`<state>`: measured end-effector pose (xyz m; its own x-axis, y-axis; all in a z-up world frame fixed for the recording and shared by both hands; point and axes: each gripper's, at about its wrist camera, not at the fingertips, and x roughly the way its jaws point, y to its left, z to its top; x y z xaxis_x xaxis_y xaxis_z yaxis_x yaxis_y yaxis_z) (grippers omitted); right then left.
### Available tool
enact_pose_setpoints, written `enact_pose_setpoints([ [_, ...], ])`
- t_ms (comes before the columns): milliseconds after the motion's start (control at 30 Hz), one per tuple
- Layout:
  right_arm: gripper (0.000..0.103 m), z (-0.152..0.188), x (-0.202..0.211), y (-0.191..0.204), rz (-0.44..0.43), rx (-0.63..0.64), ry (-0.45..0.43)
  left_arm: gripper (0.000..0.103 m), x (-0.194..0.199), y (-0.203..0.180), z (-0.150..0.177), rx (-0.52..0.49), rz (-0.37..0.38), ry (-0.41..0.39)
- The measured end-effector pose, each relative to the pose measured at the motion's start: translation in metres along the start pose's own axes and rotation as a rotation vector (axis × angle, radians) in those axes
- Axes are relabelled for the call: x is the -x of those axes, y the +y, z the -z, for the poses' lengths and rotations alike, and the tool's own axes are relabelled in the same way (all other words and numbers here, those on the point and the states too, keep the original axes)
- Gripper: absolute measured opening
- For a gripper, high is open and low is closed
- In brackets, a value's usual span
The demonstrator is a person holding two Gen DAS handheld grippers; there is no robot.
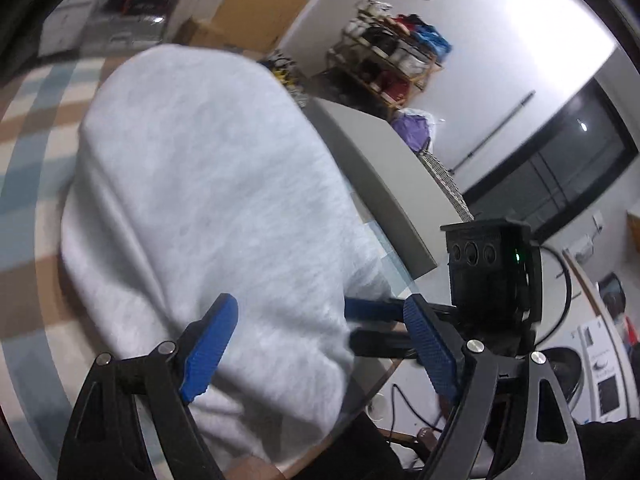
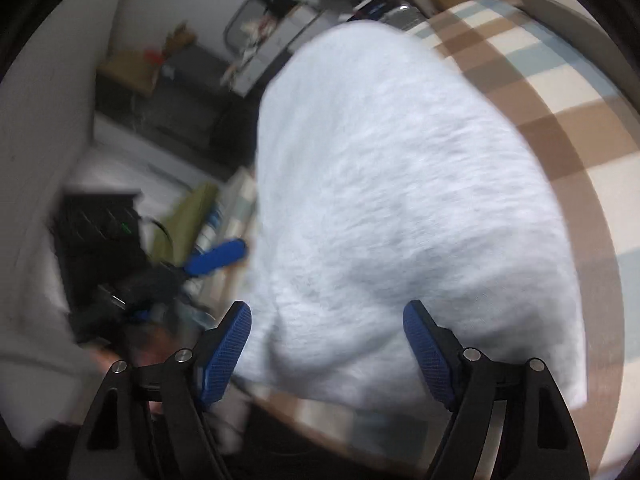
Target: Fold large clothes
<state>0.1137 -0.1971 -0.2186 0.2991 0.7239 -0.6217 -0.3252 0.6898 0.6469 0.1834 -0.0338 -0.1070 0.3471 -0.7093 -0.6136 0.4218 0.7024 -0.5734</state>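
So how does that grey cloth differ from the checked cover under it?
The grey garment is one plain pale colour, while the checked cover has brown, blue and cream bands. The garment looks fuzzy and lies folded in a rounded bundle; the cover is spread flat. The garment takes up only part of the surface, and the cover reaches well past it. Both are fabric, and neither is gripped: the left gripper and right gripper stand open.

A folded grey garment [image 1: 208, 208] fills the middle of the checked table [image 1: 28, 184], leaving bare cloth along its far side and near edge. The right gripper [image 1: 380, 324] crowds the left gripper [image 1: 320, 348] at the garment's near corner.
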Motion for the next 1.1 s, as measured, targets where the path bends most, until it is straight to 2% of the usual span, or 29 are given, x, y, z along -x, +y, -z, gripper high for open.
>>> enact_pose_setpoints([
  [33, 0.083, -0.001, -0.005, 0.007, 0.03, 0.041, -0.003, 0.082, 0.005, -0.001, 0.003, -0.001, 0.009, -0.004],
  [100, 0.084, -0.003, -0.012, 0.011, 0.026, 0.05, -0.005, 0.082, 0.012, -0.004, 0.007, -0.011, -0.025, -0.036],
  [233, 0.078, -0.011, -0.009, -0.001, -0.115, -0.006, -0.014, 0.082, 0.011, -0.009, 0.014, -0.022, -0.019, -0.057],
  [267, 0.07, -0.012, 0.0, -0.006, -0.159, -0.019, -0.02, 0.082, 0.011, -0.008, 0.016, -0.013, -0.013, -0.055],
  [300, 0.056, -0.013, 0.009, -0.011, -0.18, -0.032, -0.029, 0.082, 0.008, -0.009, 0.014, -0.005, -0.008, -0.064],
  [367, 0.051, -0.013, 0.034, -0.026, -0.199, -0.067, -0.083, 0.082, 0.014, -0.015, 0.014, -0.008, 0.066, -0.078],
  [433, 0.048, -0.008, 0.064, -0.04, -0.228, -0.098, -0.177, 0.082, 0.011, -0.027, 0.008, -0.034, 0.104, -0.058],
  [500, 0.033, -0.007, 0.081, -0.044, -0.245, -0.113, -0.232, 0.082, -0.002, -0.037, -0.001, -0.08, 0.067, -0.013],
  [533, 0.03, -0.007, 0.086, -0.043, -0.242, -0.112, -0.258, 0.082, -0.014, -0.035, -0.003, -0.087, -0.017, 0.025],
  [600, 0.027, -0.007, 0.089, -0.04, -0.207, -0.113, -0.267, 0.081, -0.029, -0.012, -0.003, -0.04, -0.132, 0.057],
  [633, 0.026, -0.008, 0.088, -0.039, -0.186, -0.113, -0.262, 0.075, -0.029, 0.002, 0.0, -0.008, -0.148, 0.048],
  [733, 0.024, -0.013, 0.077, -0.029, -0.113, -0.075, -0.216, 0.047, -0.013, 0.03, 0.01, 0.023, -0.107, -0.011],
  [800, 0.024, -0.025, 0.066, -0.014, -0.064, -0.006, -0.18, 0.047, -0.001, 0.039, 0.017, 0.044, -0.104, -0.031],
  [867, 0.024, -0.04, 0.058, 0.001, -0.004, 0.065, -0.15, 0.047, 0.007, 0.041, 0.025, 0.017, -0.186, -0.047],
  [900, 0.024, -0.051, 0.051, 0.011, 0.047, 0.106, -0.136, 0.047, 0.01, 0.042, 0.029, 0.001, -0.198, -0.046],
  [967, 0.023, -0.068, 0.026, 0.022, 0.123, 0.166, -0.065, 0.047, 0.018, 0.042, 0.034, -0.012, -0.231, -0.047],
  [1000, 0.024, -0.075, 0.006, 0.024, 0.168, 0.189, 0.002, 0.047, 0.023, 0.041, 0.035, -0.017, -0.235, -0.042],
  [1033, 0.024, -0.077, -0.013, 0.02, 0.195, 0.192, 0.06, 0.048, 0.031, 0.04, 0.034, -0.014, -0.249, -0.046],
  [1100, 0.024, -0.075, -0.032, 0.016, 0.19, 0.207, 0.082, 0.048, 0.05, 0.036, 0.029, -0.018, -0.228, -0.084],
])
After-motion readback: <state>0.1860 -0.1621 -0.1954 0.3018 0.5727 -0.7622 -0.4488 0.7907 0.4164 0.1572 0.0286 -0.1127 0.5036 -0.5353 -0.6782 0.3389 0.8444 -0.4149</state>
